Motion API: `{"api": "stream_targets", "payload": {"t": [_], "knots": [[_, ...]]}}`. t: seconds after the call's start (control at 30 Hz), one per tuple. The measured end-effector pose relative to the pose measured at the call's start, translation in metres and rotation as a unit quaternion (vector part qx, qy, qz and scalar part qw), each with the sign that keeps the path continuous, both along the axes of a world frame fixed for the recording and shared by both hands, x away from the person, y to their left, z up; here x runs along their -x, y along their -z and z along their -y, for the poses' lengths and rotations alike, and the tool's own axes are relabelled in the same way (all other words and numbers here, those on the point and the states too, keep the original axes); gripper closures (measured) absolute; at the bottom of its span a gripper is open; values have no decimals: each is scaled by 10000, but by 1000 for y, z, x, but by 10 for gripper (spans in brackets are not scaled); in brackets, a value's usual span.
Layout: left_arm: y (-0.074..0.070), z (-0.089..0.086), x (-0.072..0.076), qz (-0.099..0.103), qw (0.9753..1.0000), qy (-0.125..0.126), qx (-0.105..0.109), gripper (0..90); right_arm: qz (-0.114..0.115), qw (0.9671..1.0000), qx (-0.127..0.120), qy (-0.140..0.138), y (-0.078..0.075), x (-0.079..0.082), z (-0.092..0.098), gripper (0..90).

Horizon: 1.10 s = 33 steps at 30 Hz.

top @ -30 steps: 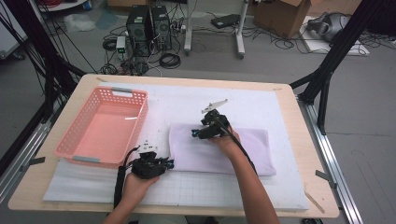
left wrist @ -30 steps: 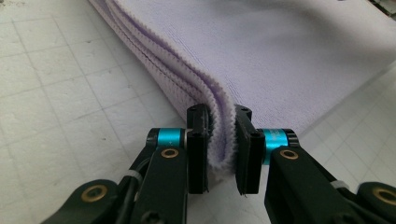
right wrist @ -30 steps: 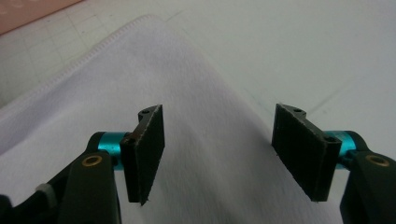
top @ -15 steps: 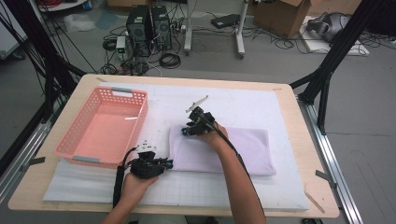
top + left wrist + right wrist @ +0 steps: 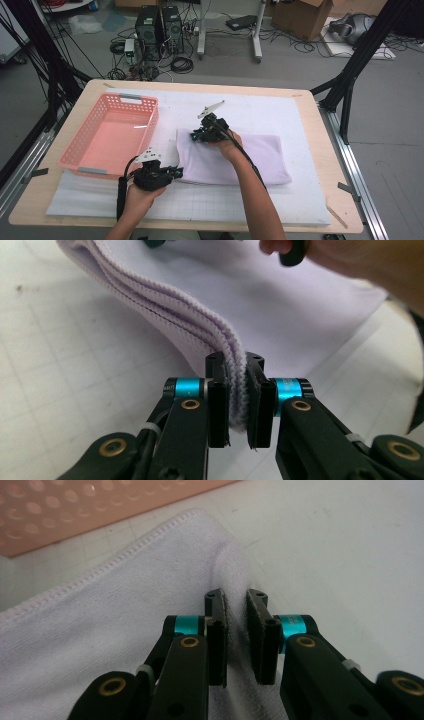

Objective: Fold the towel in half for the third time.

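A folded pale lilac towel [image 5: 250,155] lies on the white mat [image 5: 280,112]. My left gripper [image 5: 177,171] holds its near left corner; in the left gripper view the stacked towel layers [image 5: 280,305] run between the jaws of this gripper [image 5: 238,405], which is shut on them. My right gripper [image 5: 194,135] sits at the towel's far left corner. In the right gripper view a raised ridge of the towel [image 5: 100,630] stands between the nearly closed jaws of that gripper [image 5: 236,635].
An empty pink plastic basket [image 5: 80,165] stands left of the towel, its wall [image 5: 75,510] just beyond the right gripper. The wooden table [image 5: 310,100] extends past the mat. Bare mat lies right of and behind the towel.
My right gripper has moved left along the towel's far edge to its far left corner. The left gripper has stayed where it was, still holding the near corner.
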<state>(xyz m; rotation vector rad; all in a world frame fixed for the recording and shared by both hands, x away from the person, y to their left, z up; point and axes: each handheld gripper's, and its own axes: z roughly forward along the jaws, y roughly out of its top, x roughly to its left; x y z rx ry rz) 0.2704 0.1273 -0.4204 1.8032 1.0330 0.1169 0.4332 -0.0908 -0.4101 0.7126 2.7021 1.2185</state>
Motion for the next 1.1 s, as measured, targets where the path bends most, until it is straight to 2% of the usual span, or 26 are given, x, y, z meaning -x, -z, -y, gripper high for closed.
{"api": "stream_targets", "payload": {"t": [0.1,0.2,0.37,0.63,0.87,1.1], "knots": [[-5,5,-1,52,9999,98,77,818,70,9998,-160,27,-7,2,9,801],[-9,13,-4,85,9996,212,177,817,172,9996,-206,73,-12,3,19,801],[-17,34,-7,156,9987,416,261,816,229,9990,-333,179,-20,4,36,801],[-24,65,-16,163,9974,683,163,813,388,9976,-416,388,-32,11,66,800],[-29,92,-21,145,9961,861,150,811,524,9954,-484,633,-34,16,96,799],[-34,119,-26,146,9947,1016,108,809,593,9938,-502,801,-33,19,117,797]]}}
